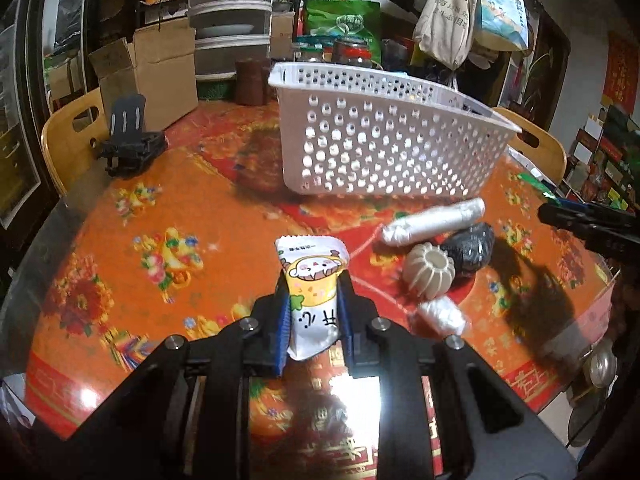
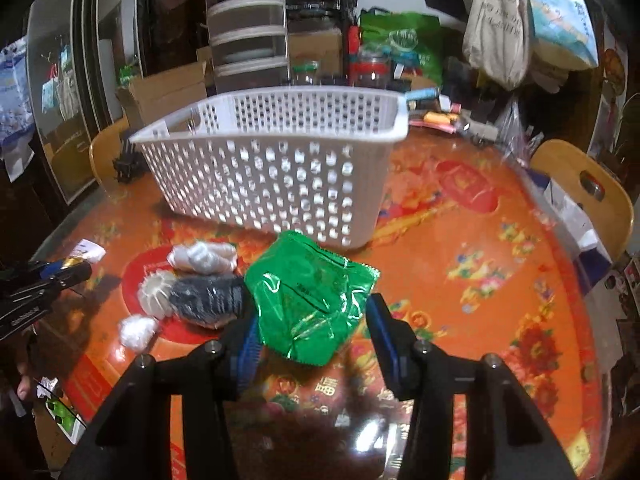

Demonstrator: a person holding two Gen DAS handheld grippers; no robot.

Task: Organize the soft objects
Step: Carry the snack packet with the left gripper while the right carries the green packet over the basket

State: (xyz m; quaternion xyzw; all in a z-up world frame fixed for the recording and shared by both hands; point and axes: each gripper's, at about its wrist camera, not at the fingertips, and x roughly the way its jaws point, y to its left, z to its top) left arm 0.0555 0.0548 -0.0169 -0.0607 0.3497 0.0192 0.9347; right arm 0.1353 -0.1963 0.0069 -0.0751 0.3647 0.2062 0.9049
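Note:
My left gripper (image 1: 312, 300) is shut on a white and yellow snack packet (image 1: 312, 292) with a cartoon face, held above the table. My right gripper (image 2: 314, 320) is shut on a green foil packet (image 2: 308, 300), also above the table. A white perforated basket (image 1: 380, 144) stands ahead on the table and shows in the right wrist view (image 2: 276, 172) too. Loose on the table lie a white plastic roll (image 1: 432, 222), a dark wrapped bundle (image 1: 470, 250), a cream ribbed ball (image 1: 428, 272) and a small white wad (image 1: 442, 316).
The round table (image 1: 160, 216) has an orange and red floral cover. A black stand (image 1: 128, 140) sits at the far left. Cardboard boxes (image 1: 160, 64), jars (image 1: 352, 52) and hanging bags (image 1: 448, 20) crowd the back. Wooden chairs (image 2: 580, 184) stand at the table's sides.

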